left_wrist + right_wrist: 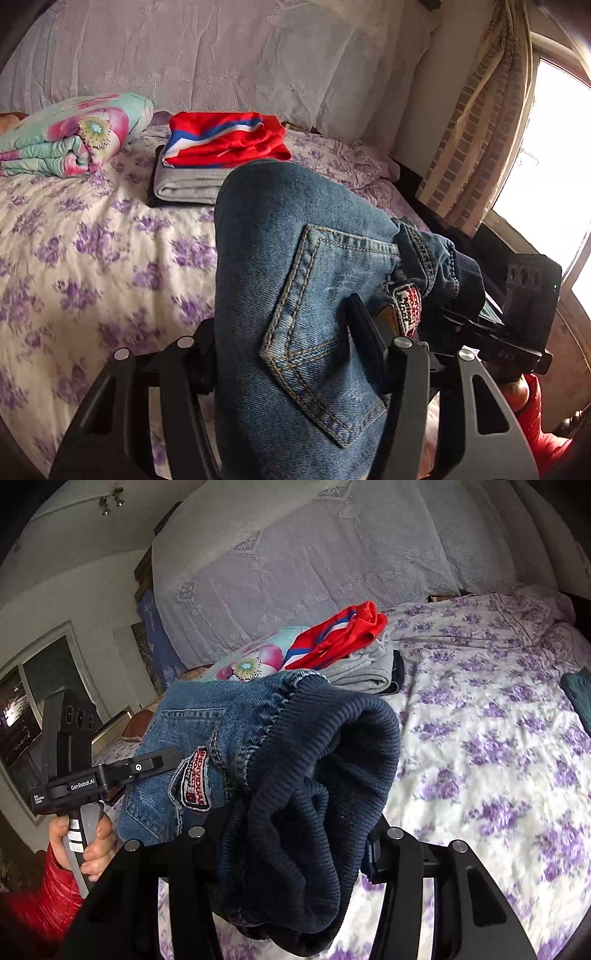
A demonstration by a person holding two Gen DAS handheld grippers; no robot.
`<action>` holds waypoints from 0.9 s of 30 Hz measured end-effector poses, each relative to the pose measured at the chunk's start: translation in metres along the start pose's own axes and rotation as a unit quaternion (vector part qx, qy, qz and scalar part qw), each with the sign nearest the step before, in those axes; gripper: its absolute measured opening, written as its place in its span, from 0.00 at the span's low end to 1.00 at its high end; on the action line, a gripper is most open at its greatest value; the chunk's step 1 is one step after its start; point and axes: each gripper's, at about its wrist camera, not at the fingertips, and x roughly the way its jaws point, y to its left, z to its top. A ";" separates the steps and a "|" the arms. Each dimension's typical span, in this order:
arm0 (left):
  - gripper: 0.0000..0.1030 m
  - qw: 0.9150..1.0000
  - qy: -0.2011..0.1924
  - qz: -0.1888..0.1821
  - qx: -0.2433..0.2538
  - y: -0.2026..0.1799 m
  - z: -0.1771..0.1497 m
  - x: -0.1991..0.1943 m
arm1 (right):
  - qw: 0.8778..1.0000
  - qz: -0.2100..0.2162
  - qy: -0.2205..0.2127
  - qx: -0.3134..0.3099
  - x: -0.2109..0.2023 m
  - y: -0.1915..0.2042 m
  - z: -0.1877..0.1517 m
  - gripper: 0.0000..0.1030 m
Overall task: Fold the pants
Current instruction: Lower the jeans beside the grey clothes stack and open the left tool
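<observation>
Blue jeans (295,240) hang lifted above the bed, held at the waist between both grippers. In the left wrist view a back pocket and a red-and-white patch (406,310) face me. My left gripper (288,332) is shut on the denim by that pocket, and its left finger is hidden behind the cloth. In the right wrist view my right gripper (295,834) is shut on the bunched navy ribbed waistband (325,768). Each gripper shows in the other view: the right gripper (454,321), and the left gripper (166,758) held by a hand in a red sleeve.
On the purple-flowered bedsheet (92,240) lies a stack of folded clothes (225,147), red on top of grey and black. A folded floral quilt (74,136) sits to its left. A lilac-covered headboard (221,55) stands behind, and a curtain (480,129) and window to the right. A dark green garment (580,698) lies at the bed's right edge.
</observation>
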 end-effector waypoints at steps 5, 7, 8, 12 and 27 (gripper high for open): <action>0.54 0.999 -0.014 0.040 -0.010 0.029 0.057 0.027 | 1.000 0.002 0.008 0.005 0.059 -0.012 0.064 0.50; 0.54 0.998 -0.016 0.053 -0.028 0.045 0.077 0.041 | 1.000 -0.001 0.015 0.008 0.086 -0.019 0.088 0.50; 0.54 0.997 -0.016 0.061 -0.038 0.054 0.086 0.050 | 1.000 -0.001 0.020 0.013 0.101 -0.023 0.098 0.50; 0.55 0.993 0.015 0.087 -0.073 0.095 0.100 0.101 | 0.998 -0.020 0.054 0.026 0.165 -0.045 0.109 0.51; 0.80 0.973 -0.045 0.225 -0.003 0.105 0.064 0.125 | 0.991 -0.125 -0.042 -0.012 0.174 -0.064 0.086 0.79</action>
